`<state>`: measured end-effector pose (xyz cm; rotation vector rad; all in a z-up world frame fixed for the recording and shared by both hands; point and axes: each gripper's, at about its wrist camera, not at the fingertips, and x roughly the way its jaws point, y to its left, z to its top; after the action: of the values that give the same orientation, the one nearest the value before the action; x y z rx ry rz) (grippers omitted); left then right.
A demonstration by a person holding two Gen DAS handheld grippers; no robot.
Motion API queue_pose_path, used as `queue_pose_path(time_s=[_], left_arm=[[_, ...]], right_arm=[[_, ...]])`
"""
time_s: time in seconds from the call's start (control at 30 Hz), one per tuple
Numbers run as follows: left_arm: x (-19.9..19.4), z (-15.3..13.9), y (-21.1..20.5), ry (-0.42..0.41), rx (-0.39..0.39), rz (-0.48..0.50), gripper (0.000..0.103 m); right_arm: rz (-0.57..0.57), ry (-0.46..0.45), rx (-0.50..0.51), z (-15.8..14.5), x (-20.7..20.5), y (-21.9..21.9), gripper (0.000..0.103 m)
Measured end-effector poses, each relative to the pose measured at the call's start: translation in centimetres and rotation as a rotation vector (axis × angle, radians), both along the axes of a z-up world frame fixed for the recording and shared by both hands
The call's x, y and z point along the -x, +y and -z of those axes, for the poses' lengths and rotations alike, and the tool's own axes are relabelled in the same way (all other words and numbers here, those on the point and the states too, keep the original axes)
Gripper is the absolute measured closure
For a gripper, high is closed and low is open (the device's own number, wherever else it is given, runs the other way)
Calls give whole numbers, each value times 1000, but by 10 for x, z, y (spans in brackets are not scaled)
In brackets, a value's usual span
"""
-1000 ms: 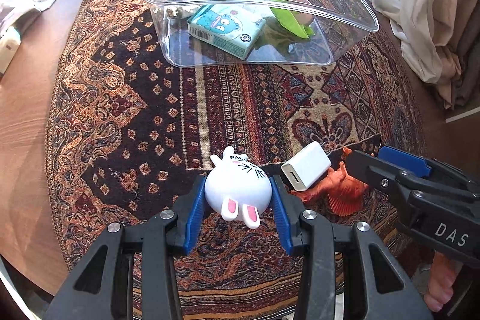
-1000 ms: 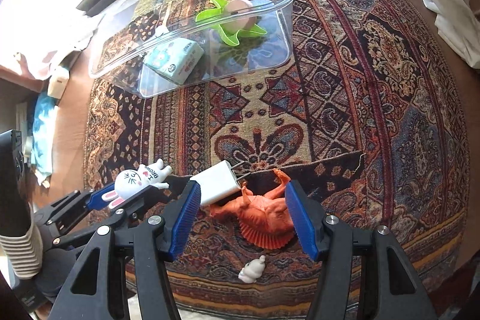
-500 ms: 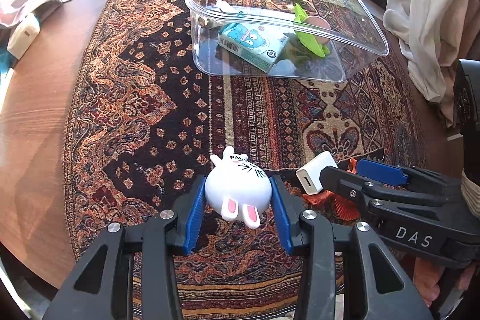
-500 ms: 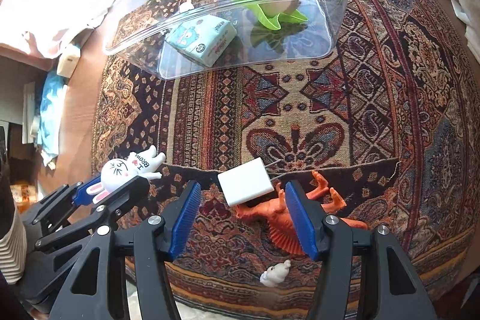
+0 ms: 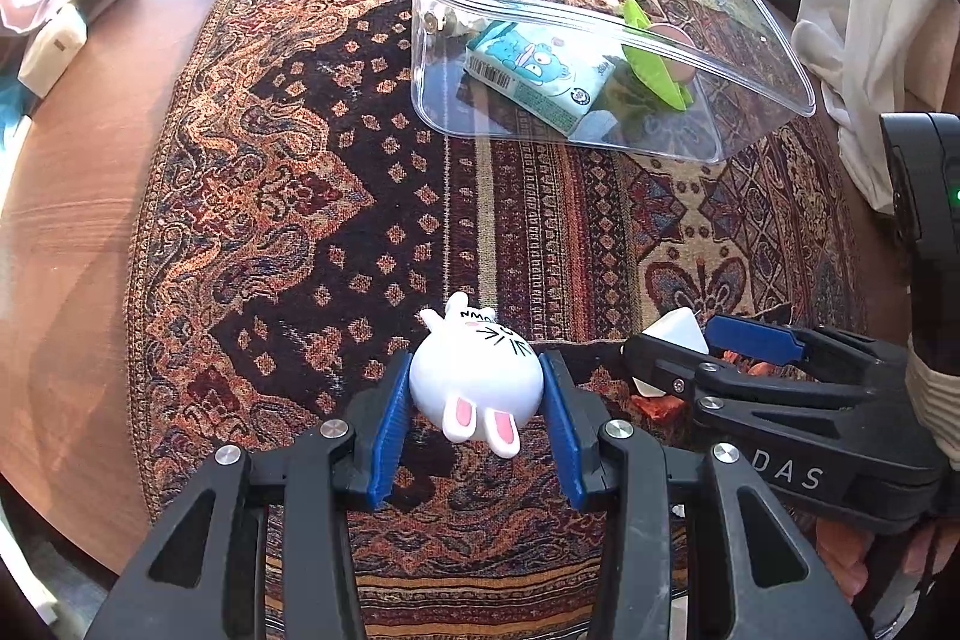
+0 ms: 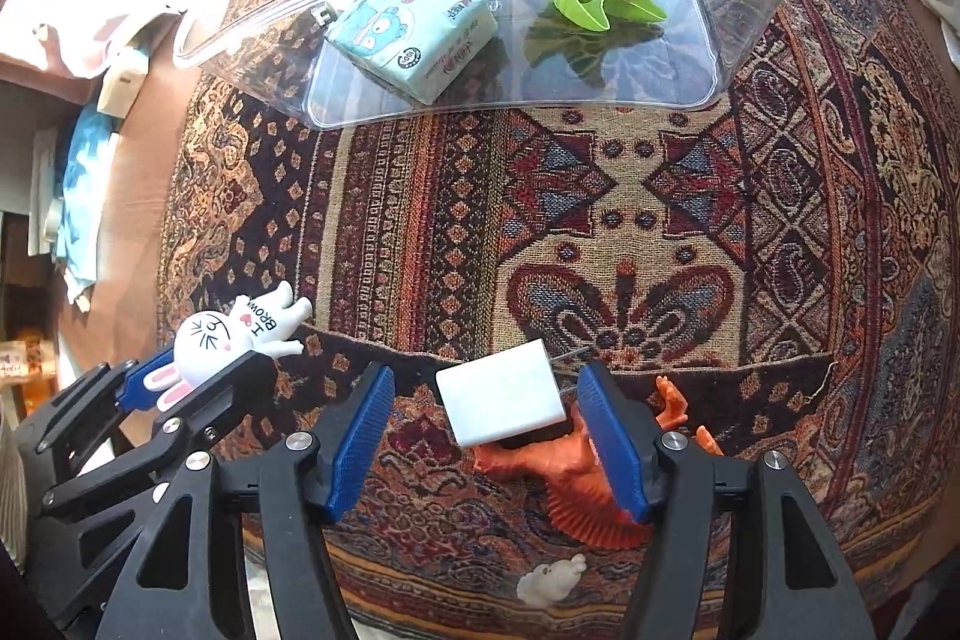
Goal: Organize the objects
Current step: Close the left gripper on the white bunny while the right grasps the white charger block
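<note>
My left gripper is shut on a white rabbit figure and holds it above the patterned rug; it also shows in the right wrist view. My right gripper is open, its blue pads either side of a white charger that lies against an orange figure. The charger and right gripper show at the right of the left wrist view. A clear plastic bin stands at the rug's far side, holding a teal tissue pack and a green toy.
The rug lies on a wooden table. A small white figure lies near the rug's front edge. White cloth hangs at the right. A white box and cloth sit at the far left.
My left gripper has drawn back and leftward with the rabbit. My right gripper has moved forward over the charger, and the bin looms nearer in its view.
</note>
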<state>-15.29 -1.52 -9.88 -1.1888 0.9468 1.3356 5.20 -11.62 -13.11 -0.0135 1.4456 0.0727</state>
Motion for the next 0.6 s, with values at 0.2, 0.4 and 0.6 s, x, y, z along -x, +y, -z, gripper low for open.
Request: queue_pose_path(time_s=[0.2,0.4,0.6], left_arm=[[0,5,-1,11,9,-1,62],[-2,6,-1,15,16,6,62],[-2,5,0,14,15,10,62]], right_arm=[[-45,-17,42,4,0,7,39],[-83,-16,65,9,2,12,40],[-71,-43,50,3,1,6,57]])
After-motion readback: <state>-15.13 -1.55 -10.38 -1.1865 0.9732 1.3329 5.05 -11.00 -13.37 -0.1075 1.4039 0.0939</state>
